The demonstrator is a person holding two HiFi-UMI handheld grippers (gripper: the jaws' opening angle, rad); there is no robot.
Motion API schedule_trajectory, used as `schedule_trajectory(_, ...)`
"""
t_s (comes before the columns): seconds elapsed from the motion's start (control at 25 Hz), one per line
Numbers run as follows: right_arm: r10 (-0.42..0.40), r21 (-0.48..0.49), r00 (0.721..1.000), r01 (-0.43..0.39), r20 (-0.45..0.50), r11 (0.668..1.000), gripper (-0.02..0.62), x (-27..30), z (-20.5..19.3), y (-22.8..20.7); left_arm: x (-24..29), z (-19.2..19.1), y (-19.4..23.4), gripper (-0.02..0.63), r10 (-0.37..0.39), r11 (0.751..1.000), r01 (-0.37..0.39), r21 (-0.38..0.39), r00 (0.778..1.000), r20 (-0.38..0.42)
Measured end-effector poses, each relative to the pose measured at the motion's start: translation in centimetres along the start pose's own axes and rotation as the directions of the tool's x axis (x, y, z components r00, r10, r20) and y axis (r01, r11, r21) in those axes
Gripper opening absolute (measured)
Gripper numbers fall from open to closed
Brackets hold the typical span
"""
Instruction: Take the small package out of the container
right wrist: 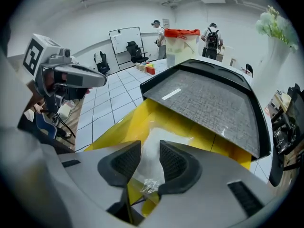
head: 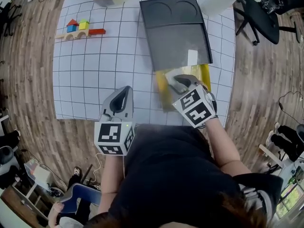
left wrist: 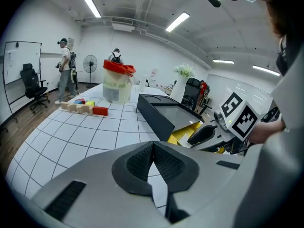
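Counts: 2 grippers, 1 yellow container, 1 small package, 1 dark tray, 1 lidded bucket, 1 cluster of toy blocks.

Right gripper [right wrist: 149, 152] points steeply down into the yellow container [right wrist: 118, 125]. Its jaws are apart, and the small package [right wrist: 155, 136], a clear bag, lies between them in the container. I can't see the pads pressing on it.

Left gripper [left wrist: 153, 145] has its jaw tips together with nothing between. It hangs over the near edge of the table, beside the right gripper and apart from it.

The surface is a white grid mat [head: 95, 65] on a table over a wood floor [head: 23, 80], in a white room with strip lights.

Dark tray [right wrist: 213, 99] sits just beyond the right gripper and overlaps the far end of the container. Bucket [left wrist: 116, 82] with a red lid is farther out. Blocks [left wrist: 85, 106] are ahead-left of the left gripper. Two people [left wrist: 64, 70] stand in the background, with a fan [left wrist: 90, 63], a whiteboard [right wrist: 124, 39] and flowers [left wrist: 183, 71].
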State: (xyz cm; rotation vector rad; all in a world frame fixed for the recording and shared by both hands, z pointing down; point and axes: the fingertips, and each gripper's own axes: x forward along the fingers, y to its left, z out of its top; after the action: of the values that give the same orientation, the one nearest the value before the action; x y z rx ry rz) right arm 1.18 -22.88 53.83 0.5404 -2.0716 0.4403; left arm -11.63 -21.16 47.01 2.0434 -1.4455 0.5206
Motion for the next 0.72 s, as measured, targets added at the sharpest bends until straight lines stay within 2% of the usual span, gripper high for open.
schedule_trajectory(0.28, 0.018, -0.062, 1.0, -0.019, -0.009, 0.998, 0.11, 0.3, -0.1, 0.1, 0.7, -0.2, -0.2, 0.026, 0.029, 1.0, -0.028, 0.01, 0.999, -0.021)
schedule_trajectory(0.52, 0.046, -0.063, 0.999, -0.044, 0.018, 0.997, 0.025, -0.1, -0.1, 0.1, 1.6, 0.2, -0.8, 0.026, 0.027, 0.999, -0.027, 0.019, 1.0, -0.011)
schedule_trajectory(0.72, 0.024, -0.088, 0.998, -0.02, 0.053, 0.996, 0.015, -0.9, 0.6, 0.5, 1.1, 0.2, -1.1, 0.026, 0.006, 1.0, -0.006, 0.029, 1.0, 0.014)
